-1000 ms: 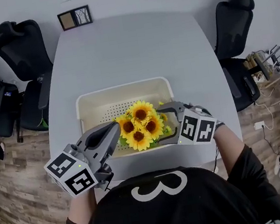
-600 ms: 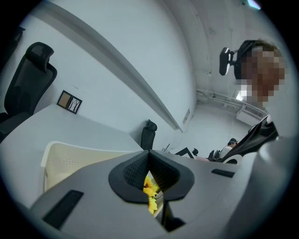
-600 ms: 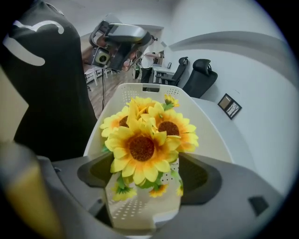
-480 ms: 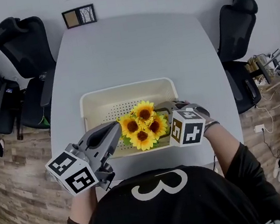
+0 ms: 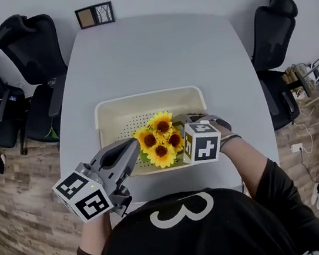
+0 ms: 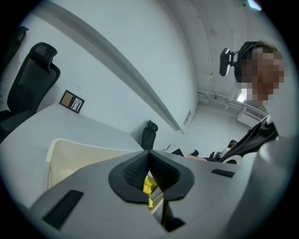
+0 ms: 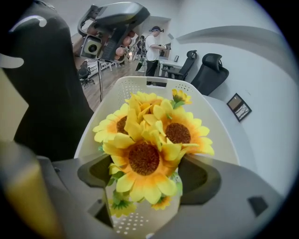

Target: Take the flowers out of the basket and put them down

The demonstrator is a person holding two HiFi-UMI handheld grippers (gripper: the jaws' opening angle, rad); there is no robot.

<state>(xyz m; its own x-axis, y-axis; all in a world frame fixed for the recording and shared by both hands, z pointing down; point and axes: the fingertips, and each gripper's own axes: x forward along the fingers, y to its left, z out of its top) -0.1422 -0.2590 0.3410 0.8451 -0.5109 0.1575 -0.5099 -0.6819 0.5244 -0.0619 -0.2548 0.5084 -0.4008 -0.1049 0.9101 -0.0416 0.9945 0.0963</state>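
A pale grey table (image 5: 154, 53) stood between black office chairs (image 5: 29, 48), a cream basket (image 5: 143, 97) toward its 6 o'clock edge. At 7 o'clock the left gripper (image 5: 132, 149) hung by the basket's near rim, jaws pressed together on nothing. The sunflowers (image 5: 160, 138) stood in the basket's 6 o'clock half, with the right gripper (image 7: 149, 173) at 4 o'clock, its jaws clamped about the bunch.

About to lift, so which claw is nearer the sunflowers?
Right. The right claw has the sunflowers between its jaws, inside the basket; the left claw, shut, sits just to their left.
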